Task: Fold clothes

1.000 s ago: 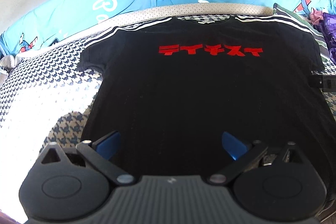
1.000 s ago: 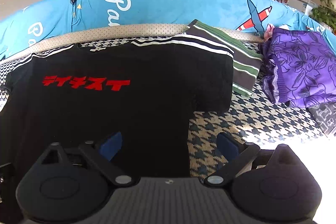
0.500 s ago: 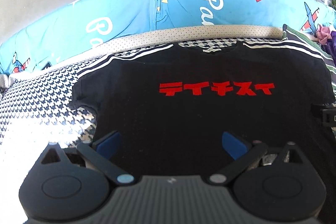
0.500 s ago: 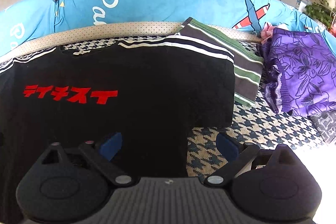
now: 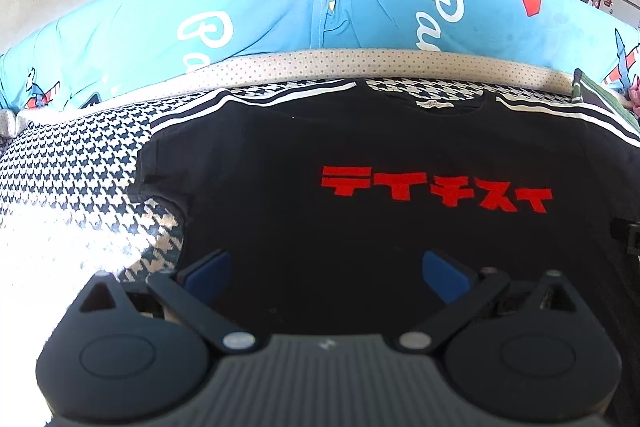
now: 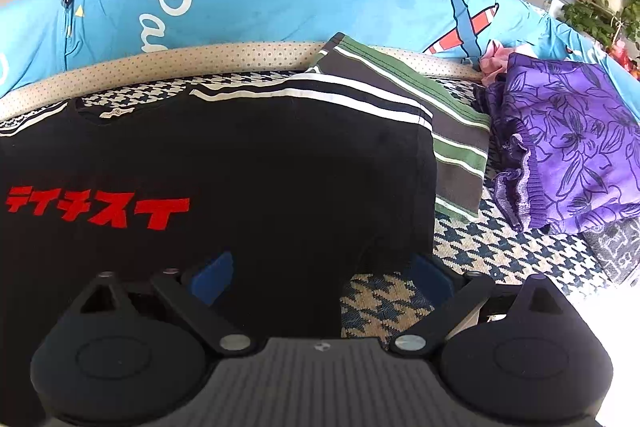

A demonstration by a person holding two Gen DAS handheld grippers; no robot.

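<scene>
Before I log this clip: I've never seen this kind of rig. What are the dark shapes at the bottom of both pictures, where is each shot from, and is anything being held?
No robot here: a person carries a handheld two-finger tool in each hand, with a fisheye camera looking forward along its fingers. The dark shapes are the tools' own bodies. One picture looks over the left gripper, the other over the right gripper. Both have their jaws spread wide, blue pads apart, holding nothing. Under them a black T-shirt with red lettering lies spread flat, front up, on a houndstooth-patterned cover. To its right sit a folded green-striped garment and a purple flowered garment. A blue printed cushion runs along the back.
</scene>
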